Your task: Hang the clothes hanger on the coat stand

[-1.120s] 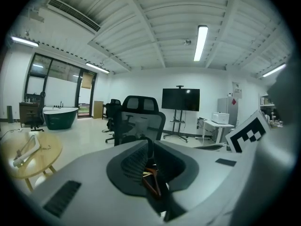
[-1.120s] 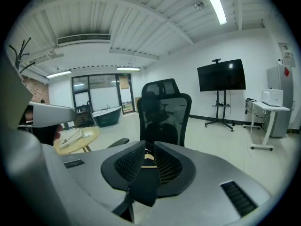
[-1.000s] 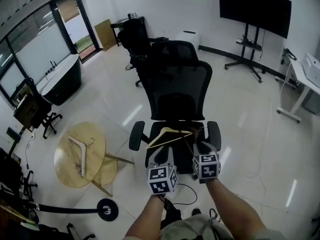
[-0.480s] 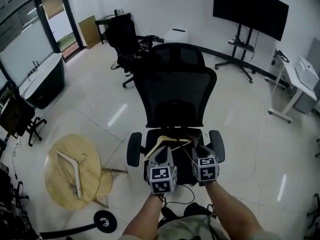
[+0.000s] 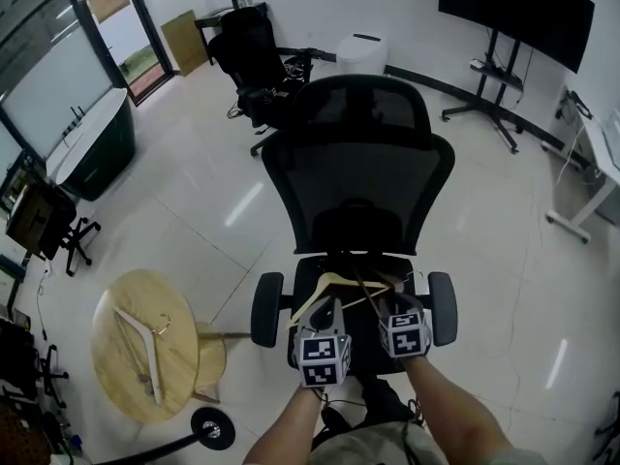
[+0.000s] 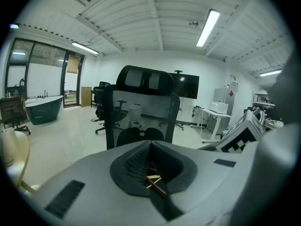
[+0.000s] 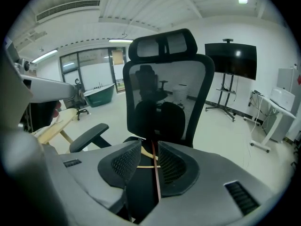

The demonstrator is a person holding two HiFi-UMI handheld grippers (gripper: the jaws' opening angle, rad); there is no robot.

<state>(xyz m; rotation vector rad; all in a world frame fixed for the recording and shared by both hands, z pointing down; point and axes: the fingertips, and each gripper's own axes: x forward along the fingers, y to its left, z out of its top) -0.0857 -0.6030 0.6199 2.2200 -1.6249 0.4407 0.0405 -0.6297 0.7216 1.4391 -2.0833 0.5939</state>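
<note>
A light wooden hanger (image 5: 334,287) hangs just over the seat of a black office chair (image 5: 360,177), held between my two grippers. My left gripper (image 5: 325,314) is shut on the hanger's left end; bits of wood (image 6: 153,180) show pinched where its jaws meet. My right gripper (image 5: 391,302) has just been opening. A clear gap stands between its jaws. A thin dark brown rod (image 7: 155,173) runs through that gap beside the right pad, crossing the hanger's pale bar (image 7: 146,166), and neither pad presses on it.
A second wooden hanger (image 5: 140,342) lies on a round wooden table (image 5: 184,303) at lower left, with a black stanchion base (image 5: 213,426) below it. A TV on a wheeled stand (image 5: 513,13) is at the back right, a white desk (image 5: 605,153) at right, and a dark tub (image 5: 92,148) at left.
Both grippers have carried the hanger forward and down, from in front of the chair to over its seat. The chair now fills more of the view.
</note>
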